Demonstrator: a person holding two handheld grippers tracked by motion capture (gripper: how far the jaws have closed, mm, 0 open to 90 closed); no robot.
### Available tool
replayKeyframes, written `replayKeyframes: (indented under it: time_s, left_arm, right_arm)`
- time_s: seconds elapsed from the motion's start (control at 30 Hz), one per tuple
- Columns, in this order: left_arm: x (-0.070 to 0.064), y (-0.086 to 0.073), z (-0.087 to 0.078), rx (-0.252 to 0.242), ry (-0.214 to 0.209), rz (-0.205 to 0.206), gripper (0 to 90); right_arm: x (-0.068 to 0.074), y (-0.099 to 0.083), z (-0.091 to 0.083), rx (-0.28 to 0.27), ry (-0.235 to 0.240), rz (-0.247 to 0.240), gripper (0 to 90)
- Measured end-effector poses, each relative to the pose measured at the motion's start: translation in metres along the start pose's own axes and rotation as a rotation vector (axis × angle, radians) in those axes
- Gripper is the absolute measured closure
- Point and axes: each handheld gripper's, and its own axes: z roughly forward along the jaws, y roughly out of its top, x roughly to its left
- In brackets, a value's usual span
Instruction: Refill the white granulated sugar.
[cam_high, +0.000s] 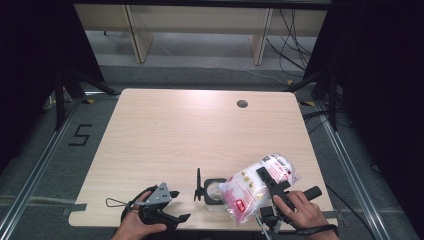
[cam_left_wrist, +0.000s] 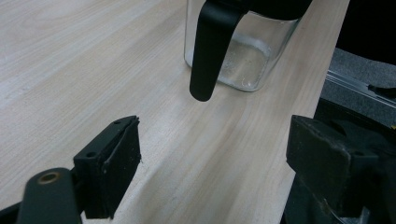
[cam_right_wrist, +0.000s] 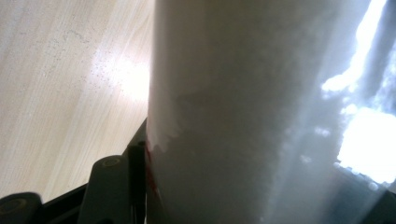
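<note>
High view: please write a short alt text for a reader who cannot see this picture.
The right gripper holds a clear plastic bag of white powder with pink print, tilted over an open square glass jar with a black hinged lid near the front edge of a light wooden table. The left gripper rests open beside the jar.

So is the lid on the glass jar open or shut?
Open. The black lid stands up on edge beside the glass jar, its mouth uncovered, while the right gripper tips the white bag over it.
</note>
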Motion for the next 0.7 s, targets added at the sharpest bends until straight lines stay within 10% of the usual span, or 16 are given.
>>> replayKeyframes:
  time_s: [0.7]
  left_arm:
    - [-0.0001,-0.0002,0.0001,0.007,0.008,0.006,17.3]
  right_arm:
    - [-0.0019,-0.0023,-0.0031,0.015,-0.016,-0.010,42.9]
